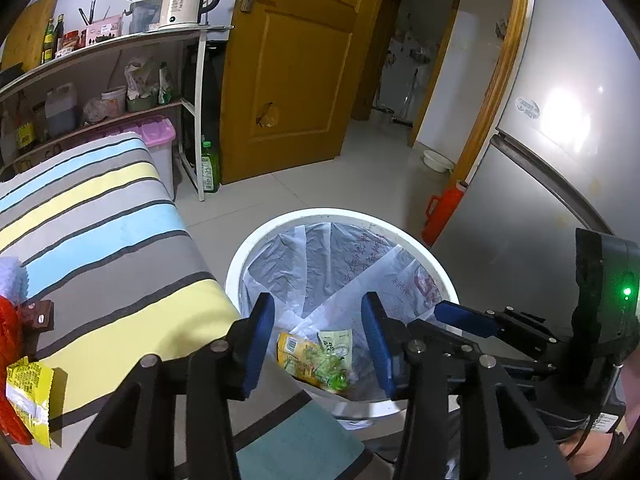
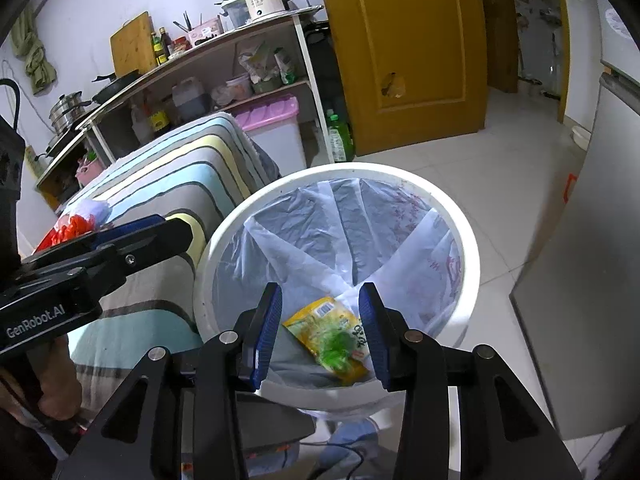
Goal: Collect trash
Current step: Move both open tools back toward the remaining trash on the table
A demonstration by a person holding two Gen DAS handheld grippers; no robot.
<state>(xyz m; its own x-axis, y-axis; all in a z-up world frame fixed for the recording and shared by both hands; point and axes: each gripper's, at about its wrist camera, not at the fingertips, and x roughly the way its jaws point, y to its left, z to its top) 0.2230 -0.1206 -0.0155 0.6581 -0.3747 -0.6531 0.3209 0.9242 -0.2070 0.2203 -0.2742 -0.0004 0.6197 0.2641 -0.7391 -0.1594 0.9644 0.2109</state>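
On the striped bed [image 1: 104,240] to the left of the white bin [image 1: 256,248], a yellow wrapper [image 1: 30,396] is seen lying beside red trash [image 1: 10,344], its long axis running roughly toward the bed's near edge. The left hand-held gripper [image 1: 318,344] is held over the bin, tilted downward, jaws parted and empty; it is judged the nearer one to that wrapper, which lies to its left. In the bin, yellow-green packets [image 2: 330,338] are seen on the liner. The right hand-held gripper [image 2: 320,330] is likewise angled down over the bin, jaws apart, nothing gripped.
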